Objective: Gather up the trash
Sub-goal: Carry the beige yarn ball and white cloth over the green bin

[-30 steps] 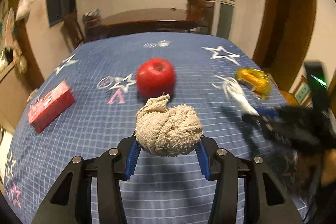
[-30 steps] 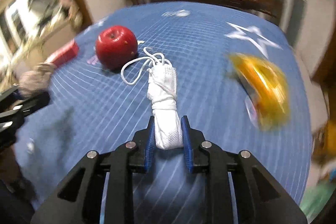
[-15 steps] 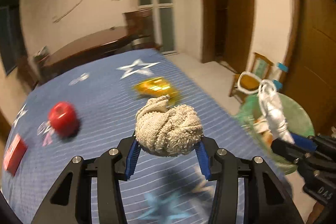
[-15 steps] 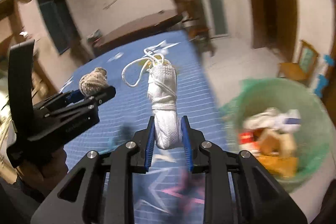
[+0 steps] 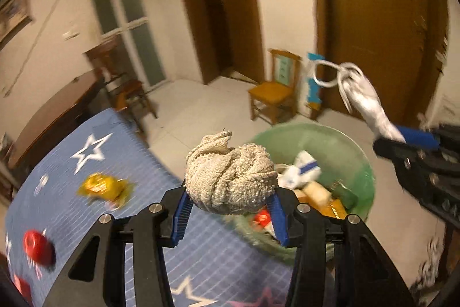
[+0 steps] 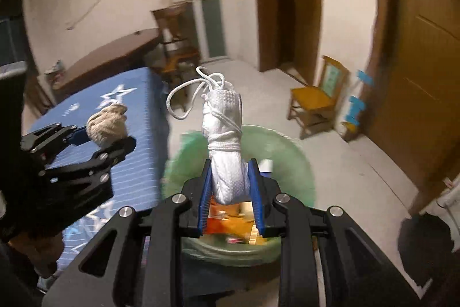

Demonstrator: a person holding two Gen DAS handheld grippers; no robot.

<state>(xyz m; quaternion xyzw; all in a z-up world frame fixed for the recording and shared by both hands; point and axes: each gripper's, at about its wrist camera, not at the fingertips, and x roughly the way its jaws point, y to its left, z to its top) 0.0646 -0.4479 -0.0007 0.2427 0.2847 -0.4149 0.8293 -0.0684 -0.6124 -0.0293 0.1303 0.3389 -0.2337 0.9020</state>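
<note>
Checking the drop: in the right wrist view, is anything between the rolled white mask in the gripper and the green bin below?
No. In the right wrist view the white mask in the right gripper hangs directly over the green bin, only air between.

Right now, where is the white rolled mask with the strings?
The white rolled mask is held in the right gripper, above the green trash bin on the floor beside the blue table.
</note>
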